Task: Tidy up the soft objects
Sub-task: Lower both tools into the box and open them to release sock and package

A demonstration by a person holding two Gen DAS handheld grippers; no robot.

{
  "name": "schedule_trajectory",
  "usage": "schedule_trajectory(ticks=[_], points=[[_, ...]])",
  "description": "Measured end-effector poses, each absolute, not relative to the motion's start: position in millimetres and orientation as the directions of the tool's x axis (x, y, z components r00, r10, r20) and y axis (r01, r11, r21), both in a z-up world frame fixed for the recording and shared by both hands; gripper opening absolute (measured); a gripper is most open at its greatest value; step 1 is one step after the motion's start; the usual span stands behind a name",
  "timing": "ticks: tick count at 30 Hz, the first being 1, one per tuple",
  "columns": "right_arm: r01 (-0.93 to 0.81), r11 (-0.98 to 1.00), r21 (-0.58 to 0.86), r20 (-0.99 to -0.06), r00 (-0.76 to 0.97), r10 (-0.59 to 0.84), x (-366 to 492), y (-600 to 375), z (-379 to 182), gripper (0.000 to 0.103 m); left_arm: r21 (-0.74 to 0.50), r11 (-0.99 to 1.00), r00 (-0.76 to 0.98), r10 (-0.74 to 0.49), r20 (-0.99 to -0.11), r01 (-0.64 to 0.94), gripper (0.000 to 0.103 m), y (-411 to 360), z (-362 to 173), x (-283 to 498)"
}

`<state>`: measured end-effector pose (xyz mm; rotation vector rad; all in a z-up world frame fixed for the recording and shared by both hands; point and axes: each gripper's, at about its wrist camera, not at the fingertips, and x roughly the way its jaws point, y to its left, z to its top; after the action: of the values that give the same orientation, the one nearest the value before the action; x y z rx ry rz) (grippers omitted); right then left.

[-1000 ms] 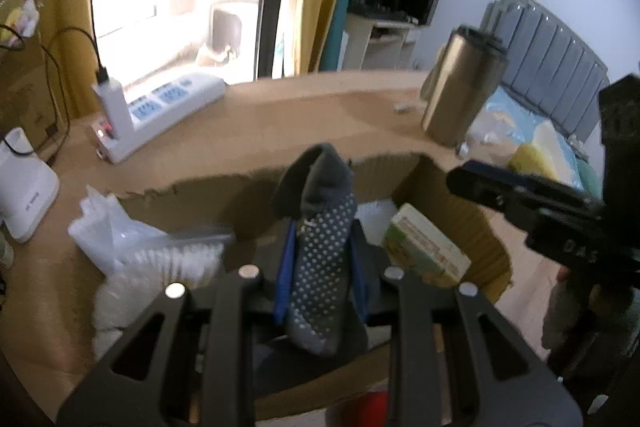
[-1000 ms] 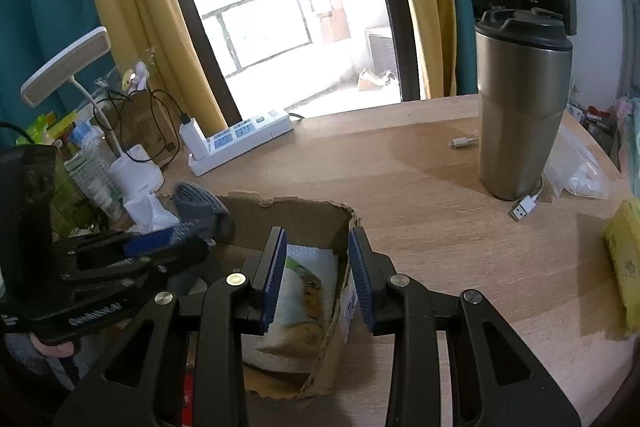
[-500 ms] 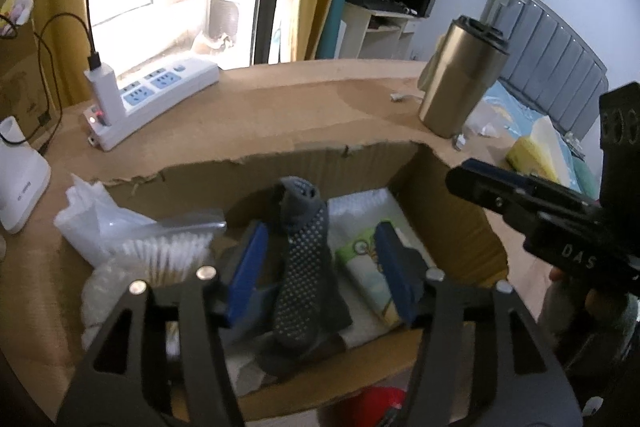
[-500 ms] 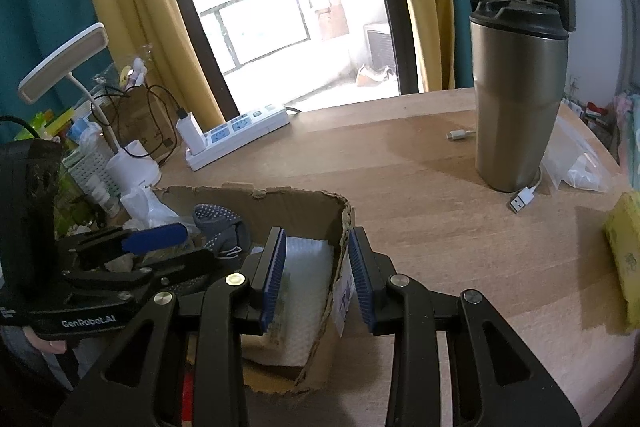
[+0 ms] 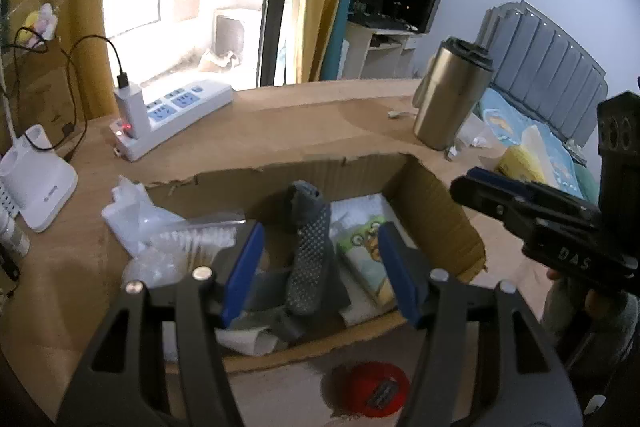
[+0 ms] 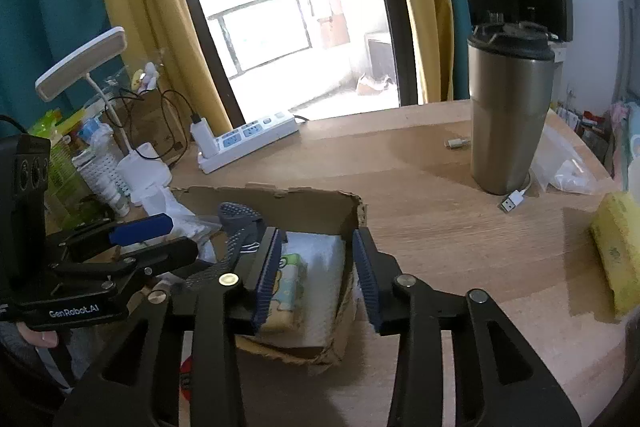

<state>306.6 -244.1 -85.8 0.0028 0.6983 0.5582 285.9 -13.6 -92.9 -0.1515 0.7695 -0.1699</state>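
A grey dotted sock (image 5: 308,251) lies inside the torn cardboard box (image 5: 432,203), leaning on its back wall. My left gripper (image 5: 320,267) is open above the box, its blue pads either side of the sock and apart from it. The sock (image 6: 236,227) and box (image 6: 320,199) also show in the right wrist view. My right gripper (image 6: 316,267) is open and empty over the box's right end, above a tissue pack (image 6: 286,279) and white padding (image 6: 324,275). A yellow sponge (image 6: 616,247) lies on the table at right.
A steel tumbler (image 6: 508,115) stands at the back right with a USB cable (image 6: 512,201) and a plastic bag (image 6: 564,167). A power strip (image 5: 172,119), white lamp base (image 5: 40,183) and plastic bags (image 5: 136,219) sit left. A red item (image 5: 368,387) lies before the box.
My left gripper opened and let go of the sock, which dropped into the box. The left gripper then drew back a little. The right gripper stayed open over the box.
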Motion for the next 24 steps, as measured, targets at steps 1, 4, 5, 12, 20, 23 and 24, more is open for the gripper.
schedule_trajectory(ticks=[1,4,5,12,20,23,24], points=[[-0.487,0.854,0.181,-0.606,0.629,0.487,303.9,-243.8,-84.3,0.042,-0.198,0.976,0.71,-0.207,-0.674,0.096,0.061,-12.7,-91.2,282.7],[-0.489,0.855,0.171,-0.602,0.635,0.484,295.6,-242.8,-80.2,0.044,-0.198,0.975,0.718,-0.207,-0.665,0.098,0.062,-11.8,-88.0,275.8],[-0.49,0.856,0.167,-0.601,0.638,0.482,292.7,-242.6,-78.7,0.045,-0.199,0.975,0.722,-0.208,-0.66,0.099,0.062,-11.5,-86.6,272.2],[-0.495,0.856,0.146,-0.595,0.648,0.476,274.4,-240.4,-71.5,0.053,-0.204,0.975,0.748,-0.2,-0.633,0.089,0.062,-5.3,-77.8,250.2],[-0.51,0.851,0.126,-0.591,0.65,0.478,253.8,-232.3,-66.6,0.055,-0.206,0.976,0.778,-0.184,-0.601,0.072,0.071,4.6,-70.0,226.0],[-0.515,0.849,0.119,-0.591,0.65,0.478,248.0,-228.2,-65.6,0.055,-0.214,0.974,0.785,-0.187,-0.59,0.071,0.082,9.2,-68.8,217.6],[-0.517,0.848,0.117,-0.591,0.65,0.477,246.0,-226.8,-65.4,0.055,-0.218,0.973,0.788,-0.188,-0.586,0.07,0.082,10.3,-69.0,214.8]])
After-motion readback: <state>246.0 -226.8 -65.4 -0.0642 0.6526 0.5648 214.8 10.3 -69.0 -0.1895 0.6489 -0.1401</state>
